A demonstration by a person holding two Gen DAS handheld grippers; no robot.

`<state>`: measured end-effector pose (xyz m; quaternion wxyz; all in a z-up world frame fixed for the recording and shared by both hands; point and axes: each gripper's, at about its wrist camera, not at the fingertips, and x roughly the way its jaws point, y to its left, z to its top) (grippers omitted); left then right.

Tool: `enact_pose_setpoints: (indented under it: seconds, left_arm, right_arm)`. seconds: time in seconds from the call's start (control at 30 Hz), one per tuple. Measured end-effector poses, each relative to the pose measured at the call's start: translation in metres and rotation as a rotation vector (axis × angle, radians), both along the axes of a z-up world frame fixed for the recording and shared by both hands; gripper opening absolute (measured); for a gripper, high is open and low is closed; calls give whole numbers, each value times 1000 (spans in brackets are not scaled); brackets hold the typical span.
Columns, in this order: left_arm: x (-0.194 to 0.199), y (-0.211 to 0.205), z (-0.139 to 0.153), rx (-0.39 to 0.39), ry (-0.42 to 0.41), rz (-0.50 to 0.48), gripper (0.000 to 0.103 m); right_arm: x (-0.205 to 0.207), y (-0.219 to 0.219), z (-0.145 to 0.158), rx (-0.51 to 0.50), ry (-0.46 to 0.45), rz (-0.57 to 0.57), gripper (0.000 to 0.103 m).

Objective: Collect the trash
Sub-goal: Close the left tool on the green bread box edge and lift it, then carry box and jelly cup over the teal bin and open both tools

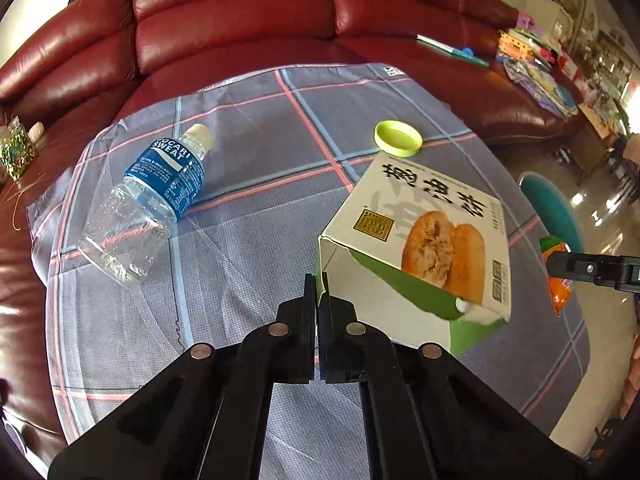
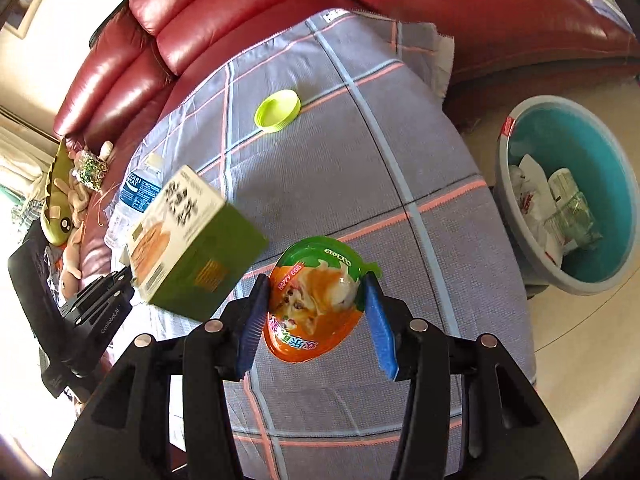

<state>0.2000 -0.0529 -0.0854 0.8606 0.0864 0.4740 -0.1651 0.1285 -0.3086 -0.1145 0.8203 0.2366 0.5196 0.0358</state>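
Between the right gripper's (image 2: 316,304) blue pads (image 2: 378,320) sits the orange pouch (image 2: 314,300), pinched across its width and clear of the cloth (image 2: 360,160). Its goal, I judge, is the teal bin (image 2: 516,216), to the right on the floor, nearer this hand. Left gripper (image 1: 319,292), pressed together, nips the box's (image 1: 420,232) flap; bottle (image 1: 156,196) and lid (image 1: 398,138) lie beyond.

A grey plaid cloth (image 1: 248,208) covers the table in front of a red leather sofa (image 1: 240,12). On it a clear plastic bottle with a blue label (image 1: 152,204) lies at the left and a lime-green round lid (image 1: 398,138) lies farther back. The white-and-green cardboard pastry box (image 1: 424,232) hangs above the cloth, right of the bottle; the orange egg-shaped snack packet (image 2: 316,300) is right of the box. A grey-and-teal basin (image 2: 576,280) stands on the floor beyond the table's right edge, with wrappers in it.
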Motion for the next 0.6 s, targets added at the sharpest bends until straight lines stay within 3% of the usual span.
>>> enact_pose_setpoints:
  seconds: [0.27,0.6]
  left_arm:
    - [-9,-2,-5,-25,36,4,2]
    - [-22,-11,42,-83,-63,4,1]
  right_arm:
    - [-7,-7,0,34,-11,-2,45]
    - [-17,-30,27,48,-82,-46,45]
